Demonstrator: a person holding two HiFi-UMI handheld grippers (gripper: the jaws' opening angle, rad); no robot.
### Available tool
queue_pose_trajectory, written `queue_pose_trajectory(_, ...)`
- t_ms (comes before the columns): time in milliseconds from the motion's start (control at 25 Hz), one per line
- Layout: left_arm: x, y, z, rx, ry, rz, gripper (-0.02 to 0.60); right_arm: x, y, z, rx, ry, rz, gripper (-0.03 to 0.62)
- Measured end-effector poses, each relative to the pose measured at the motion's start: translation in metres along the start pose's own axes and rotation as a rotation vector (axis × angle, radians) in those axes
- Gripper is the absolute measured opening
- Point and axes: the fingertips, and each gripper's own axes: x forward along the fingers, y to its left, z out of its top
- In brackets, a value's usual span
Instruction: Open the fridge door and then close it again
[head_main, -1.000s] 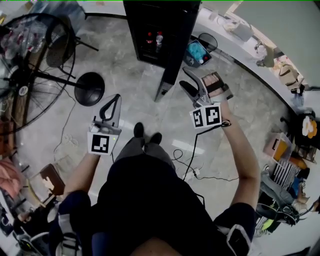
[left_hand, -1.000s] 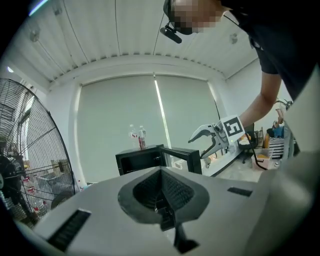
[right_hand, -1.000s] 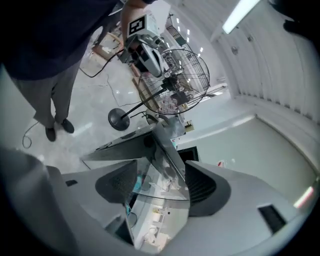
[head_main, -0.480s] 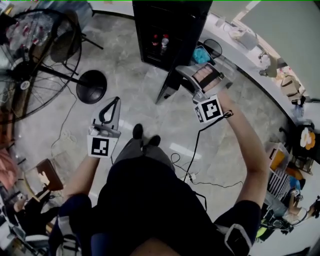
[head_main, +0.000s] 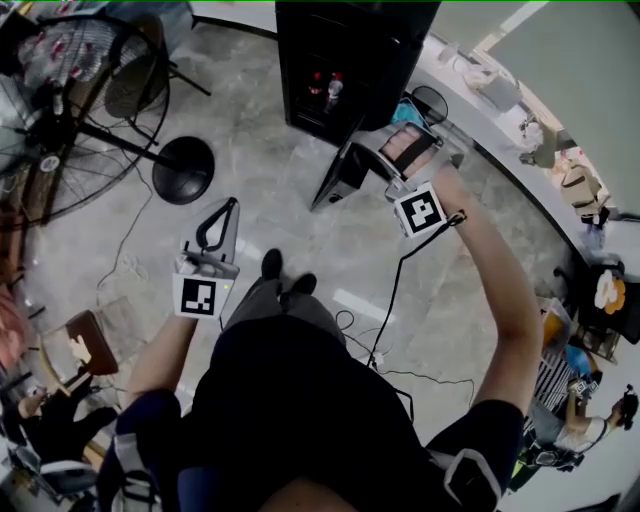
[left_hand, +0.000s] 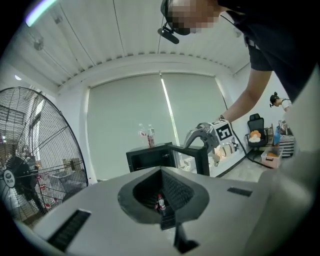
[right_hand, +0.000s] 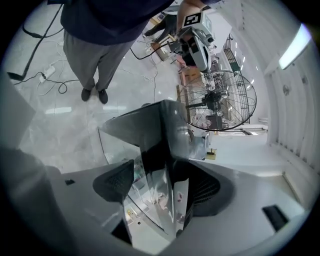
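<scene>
Right gripper (head_main: 375, 155), 1 o'clock: jaws just spread wide, straddling free edge of door (head_main: 330, 185), not clamping. Fridge (head_main: 345, 60) at 12, door swung out. Left gripper (head_main: 228, 208), 9 o'clock: jaws together, empty. Closing likely next: push edge squarely, slowly.

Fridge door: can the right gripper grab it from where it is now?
Probably yes. The fridge door stands open, and its edge sits between the right gripper's jaws, which have just been opening and don't look pressed on it. Nothing seems to be in the way.
</scene>
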Motion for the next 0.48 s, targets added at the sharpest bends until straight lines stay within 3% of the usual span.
queue_pose_trajectory(480, 0.0036, 0.0001, -0.0017, -0.012, -0.004, -0.014, 0.023, 0.0074, -0.0098, 0.0037, 0.026, -0.008, -0.002, 0.353)
